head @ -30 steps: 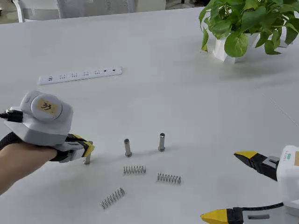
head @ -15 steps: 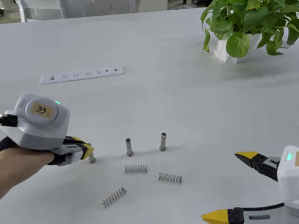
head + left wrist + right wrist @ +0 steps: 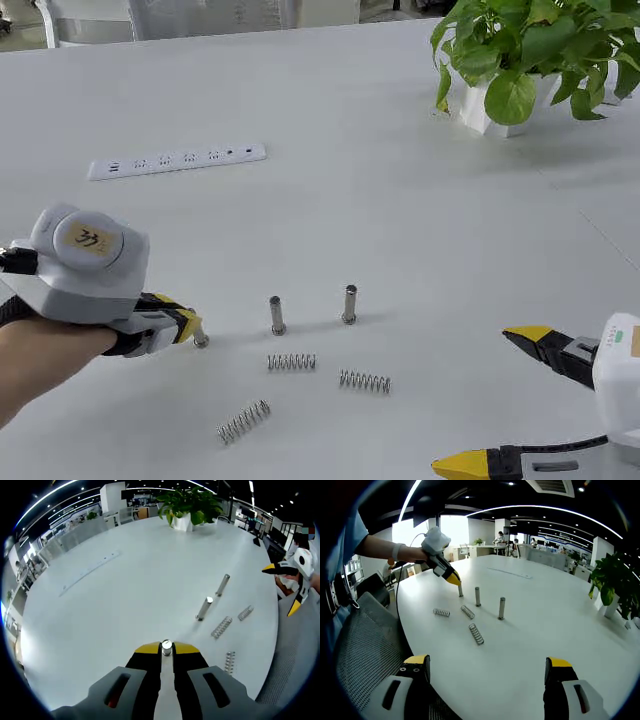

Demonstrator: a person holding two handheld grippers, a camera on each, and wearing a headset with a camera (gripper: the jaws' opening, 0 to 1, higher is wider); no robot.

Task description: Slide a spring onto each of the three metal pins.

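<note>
The left gripper (image 3: 166, 651) is pinched narrow on the held pin (image 3: 166, 646). The left gripper view shows that pin's round top between the yellow tips, while in the head view the jaw hides all but its foot. It stands left of the middle pin (image 3: 276, 315).

The right gripper (image 3: 487, 661) gapes wide and holds nothing. It is well to the right of the middle pin and nearer the person, and the head view cuts off its body at the edge.

There are three upright pins; the third pin (image 3: 349, 304) is just right of the middle pin. Three springs lie loose on the table (image 3: 420, 200):
- the first spring (image 3: 291, 362) is just in front of the middle pin
- the second spring (image 3: 364, 381) is front-right of it
- the third spring (image 3: 243, 422) is farther front-left

A power strip (image 3: 177, 159) lies well behind the middle pin, and a plant (image 3: 530, 50) is far back-right. The right gripper view adds the person's arm (image 3: 385, 547) behind the left gripper.
</note>
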